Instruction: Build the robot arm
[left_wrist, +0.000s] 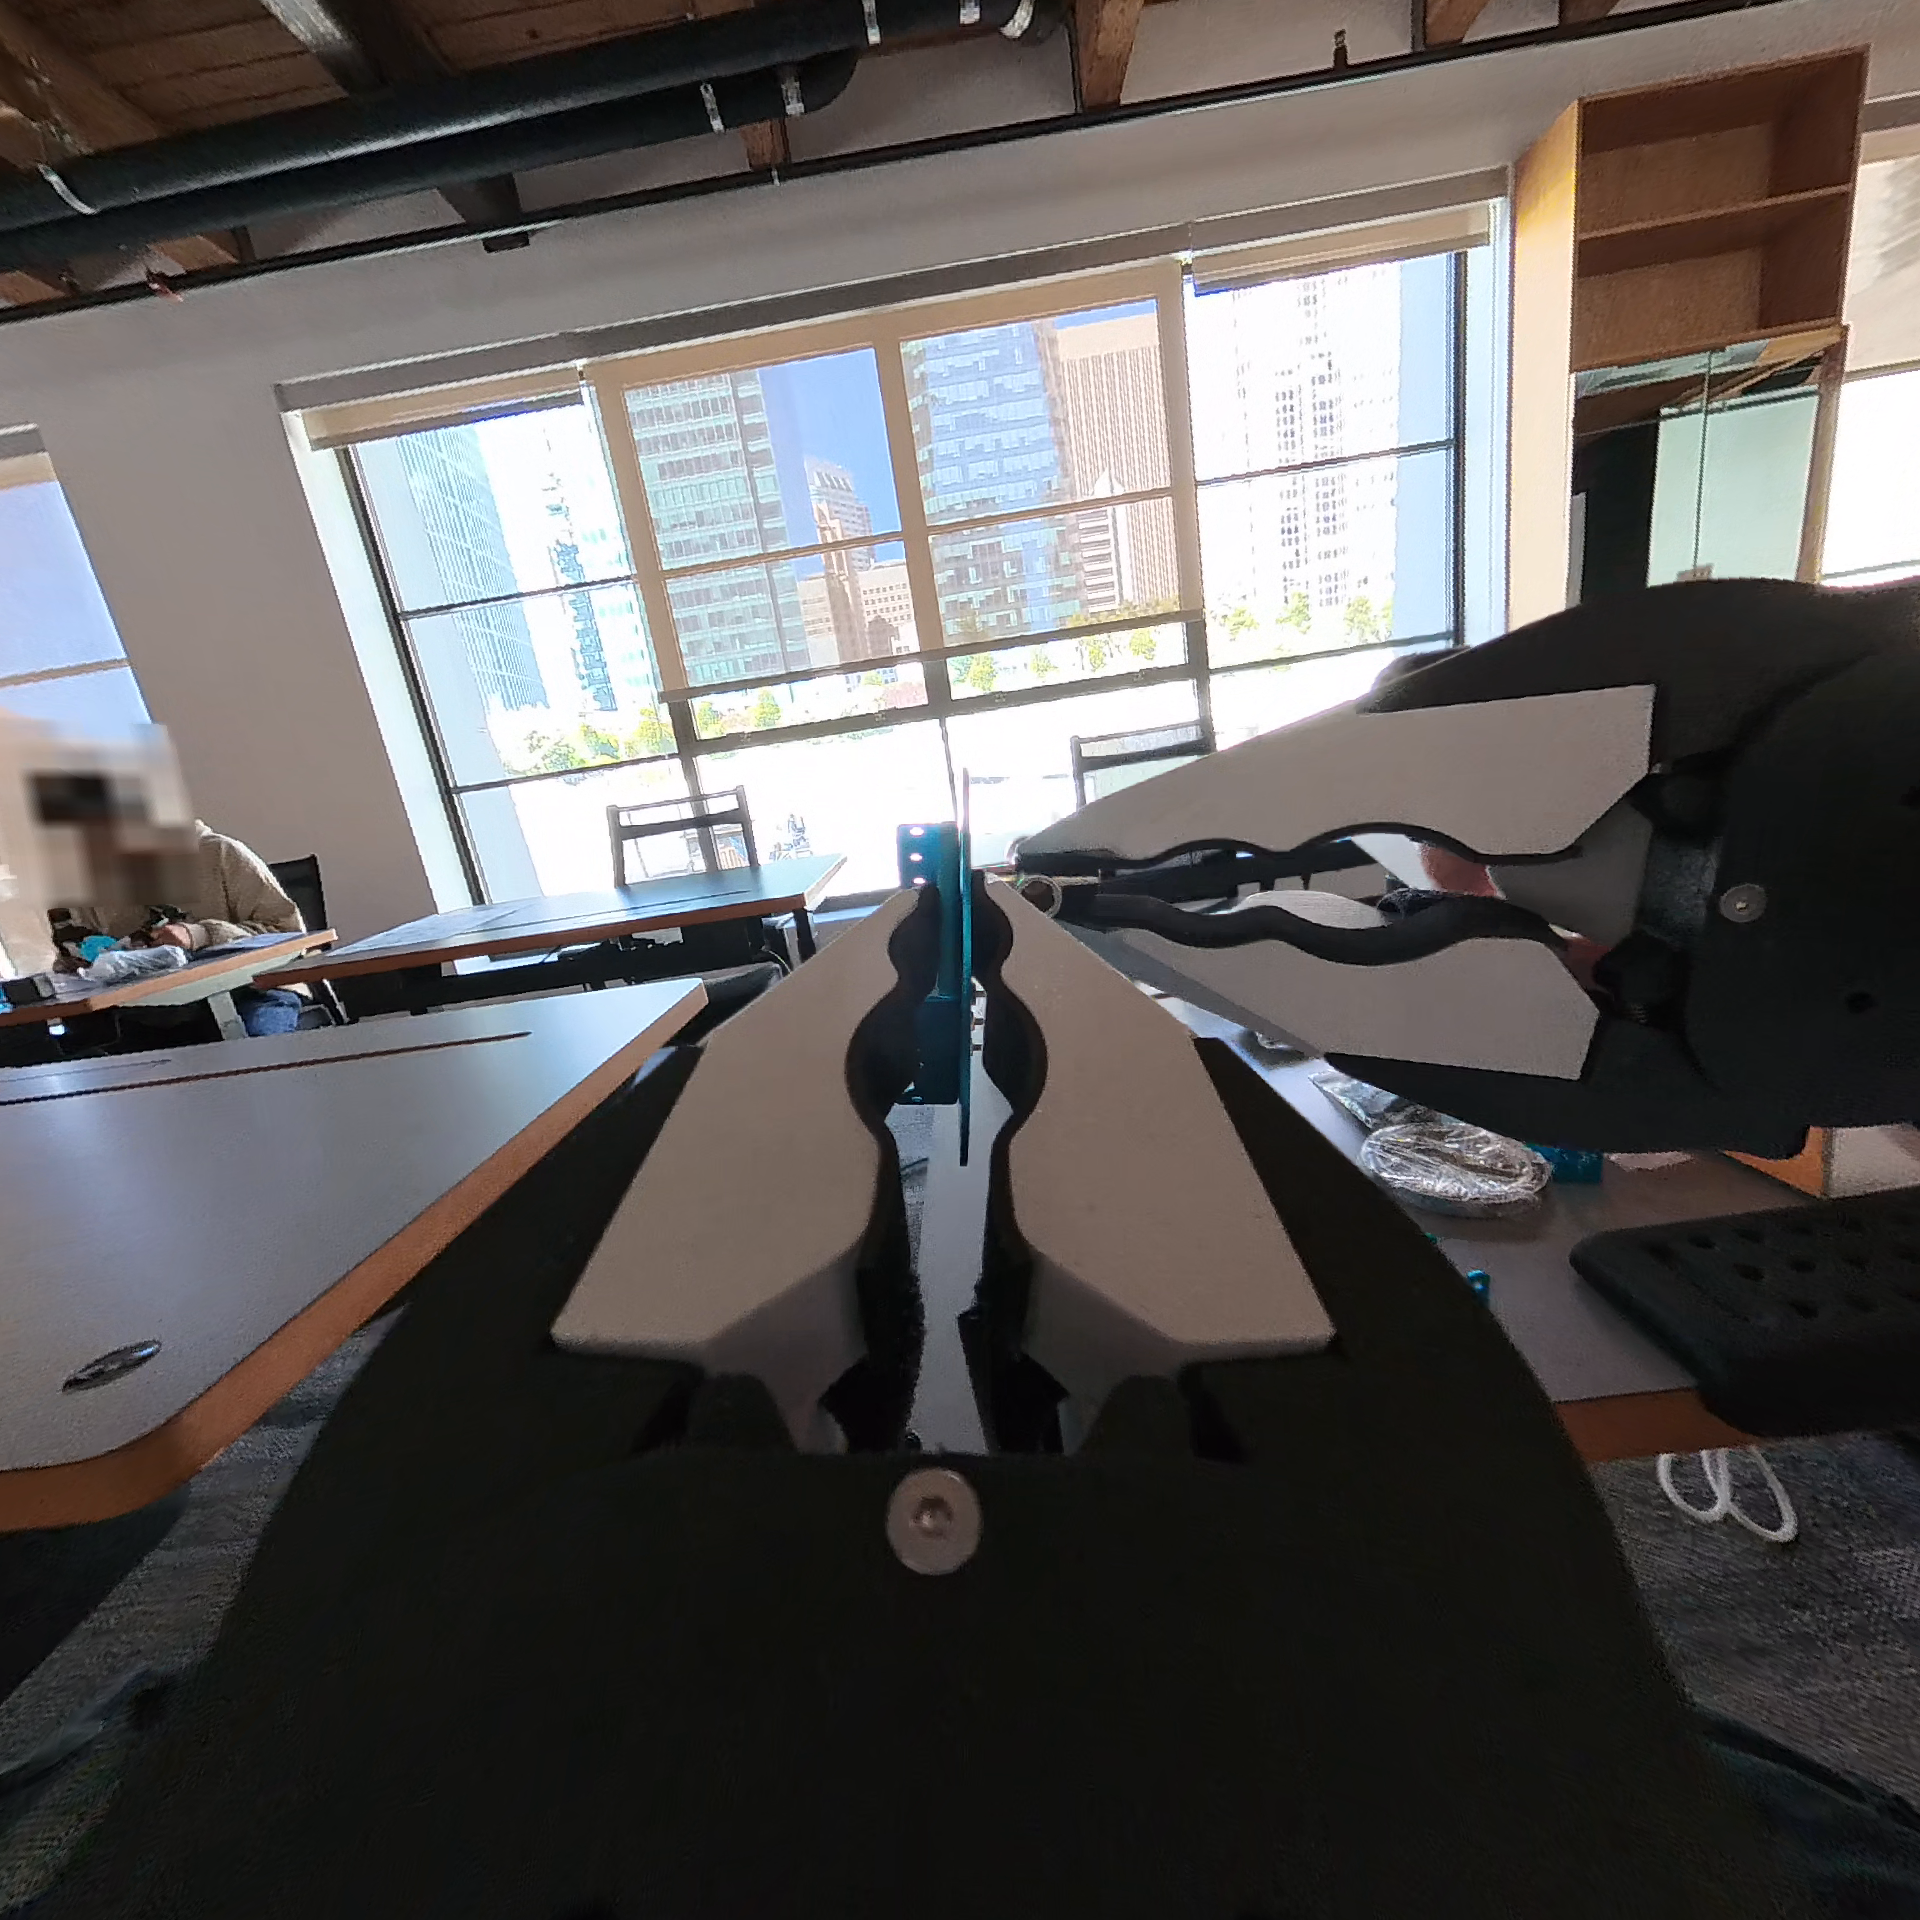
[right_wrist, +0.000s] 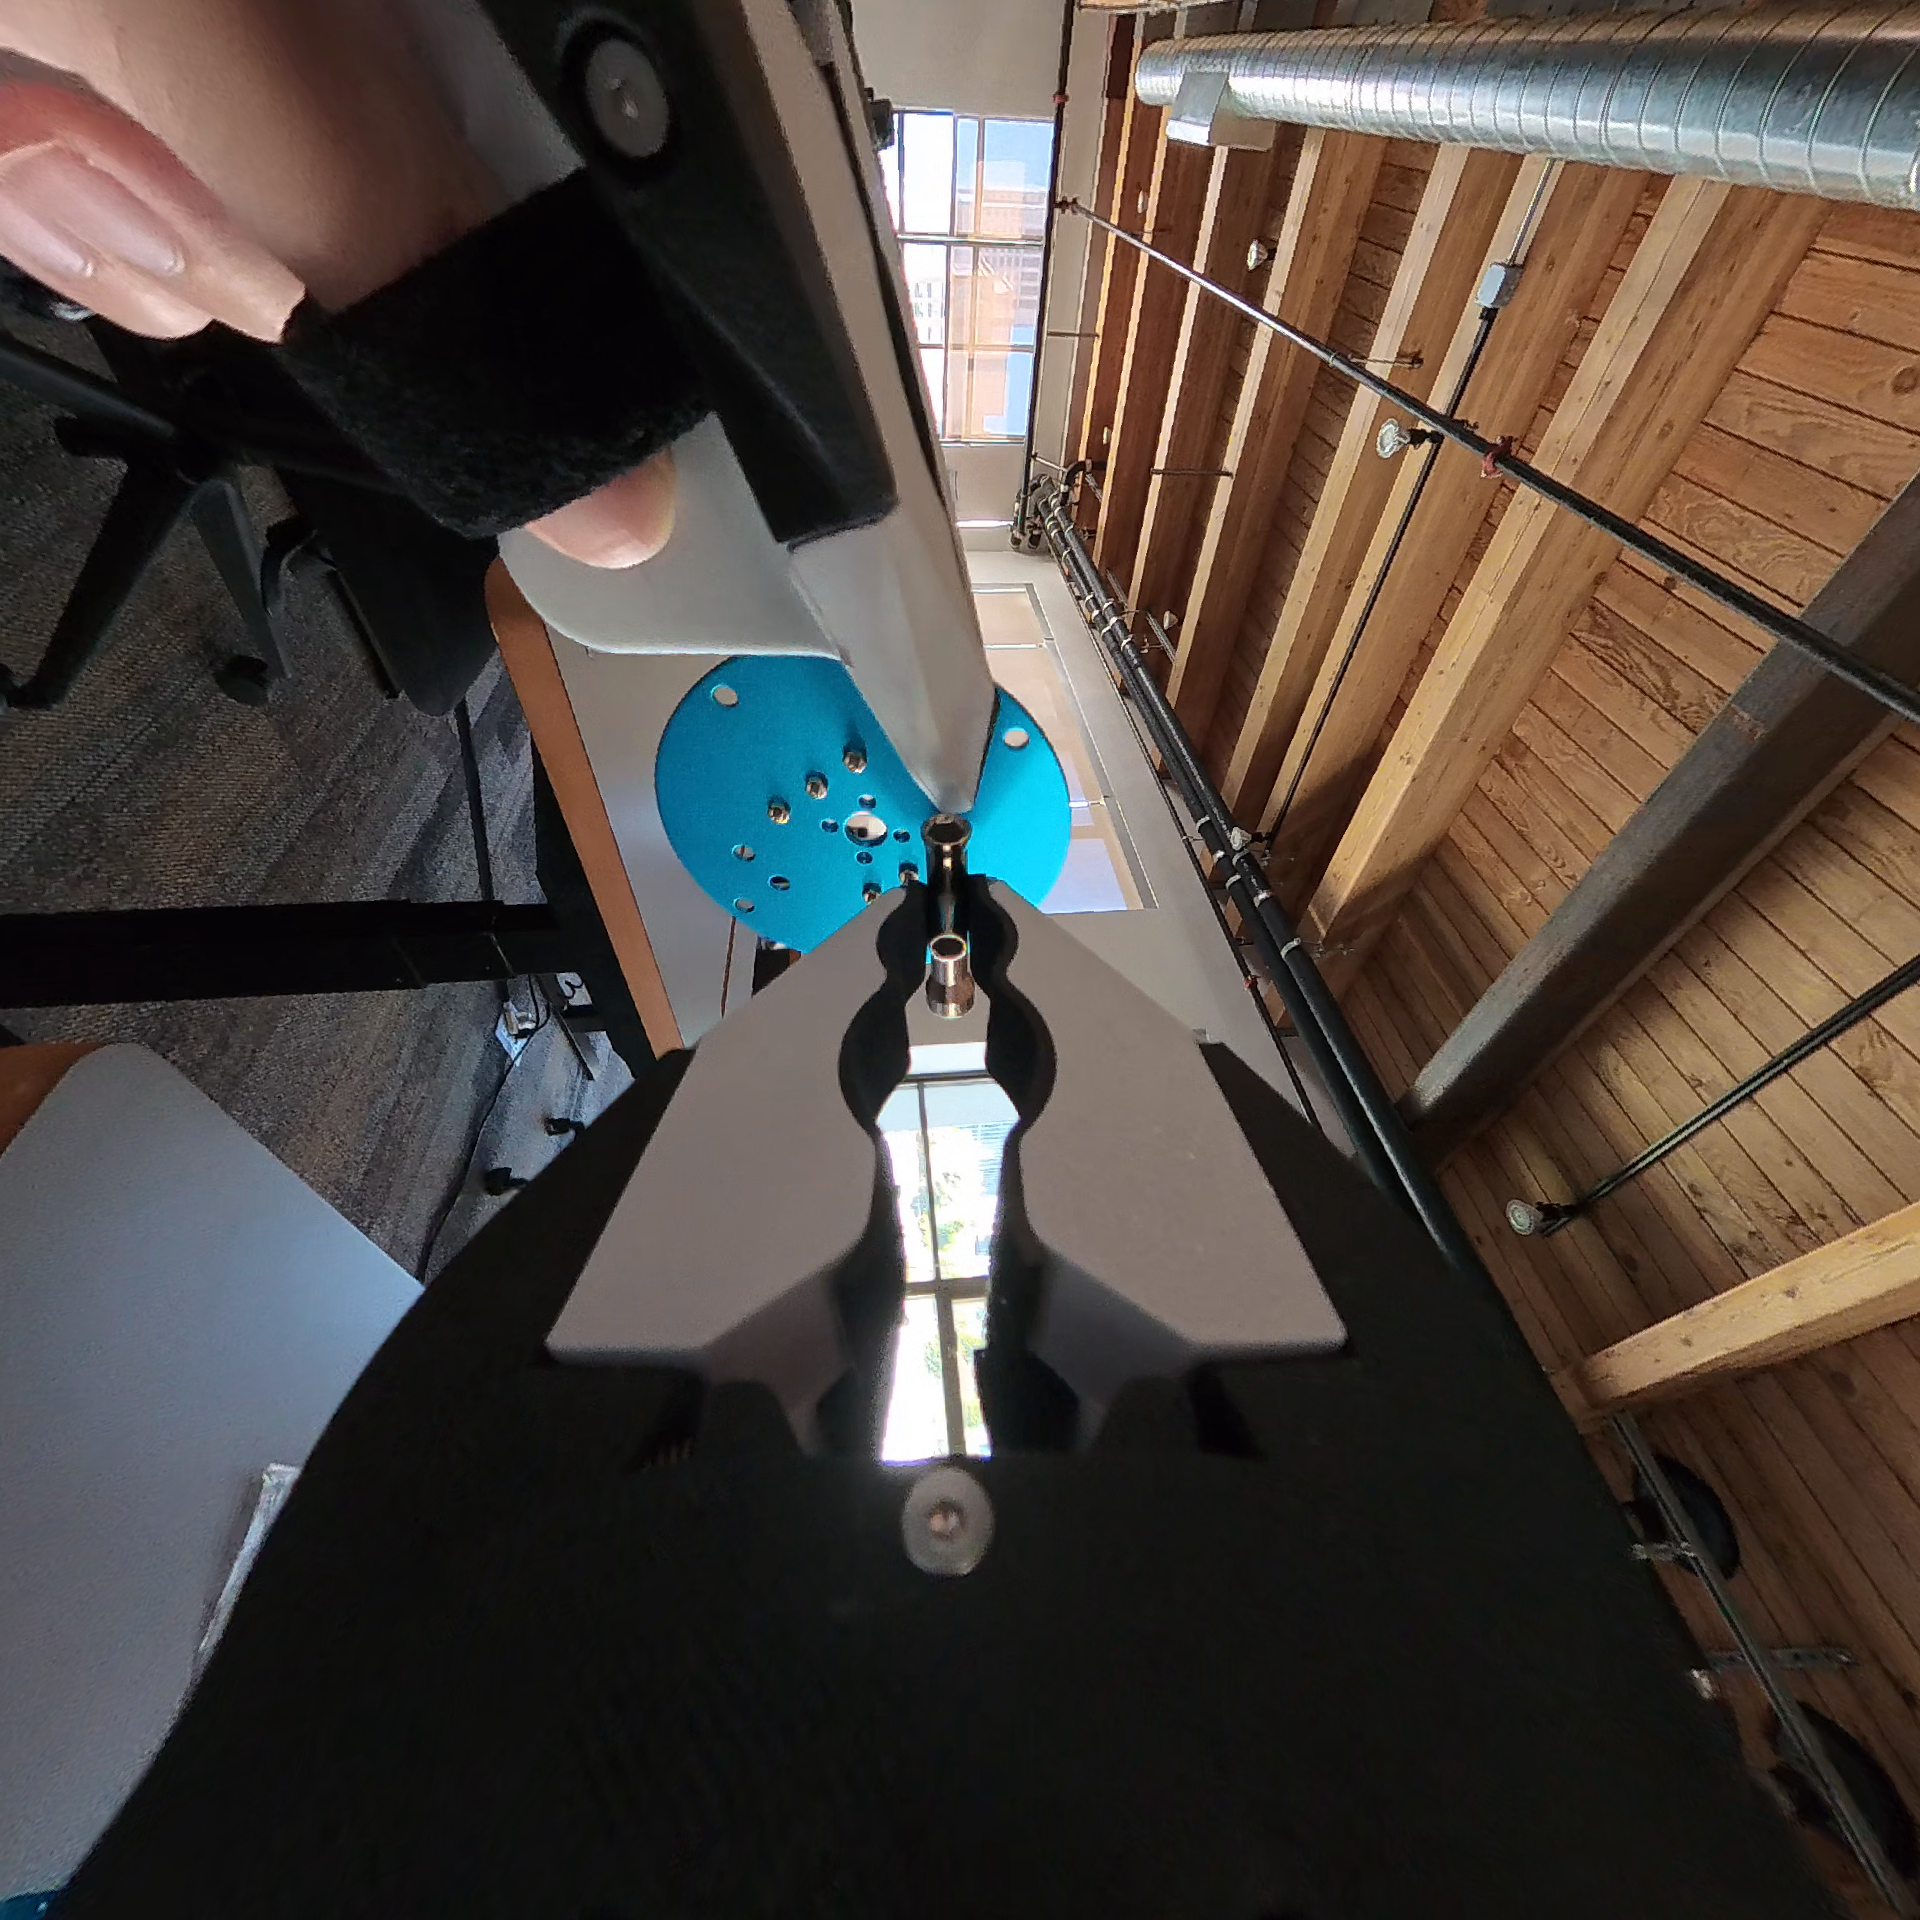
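Observation:
My left gripper (left_wrist: 961, 899) is shut on a blue round plate (left_wrist: 964, 997), seen edge-on, with a blue bracket (left_wrist: 930, 1039) on its left face. In the right wrist view the plate (right_wrist: 790, 810) faces me and has several holes; one left finger (right_wrist: 914, 665) lies across it. My right gripper (right_wrist: 948, 902) is shut on a small silver metal tool (right_wrist: 948, 982), whose socket end (right_wrist: 945, 831) touches the plate near its centre. In the left wrist view the right gripper (left_wrist: 1039, 881) comes in from the right, its tip next to the plate.
A dark table with an orange edge (left_wrist: 312, 1195) lies to the left, with more tables and chairs (left_wrist: 681, 842) behind. A person (left_wrist: 197, 894) sits far left. On the right table lie plastic bags of parts (left_wrist: 1455, 1164) and a black perforated plate (left_wrist: 1766, 1309). Less than 4 cm separates the two grippers' tips.

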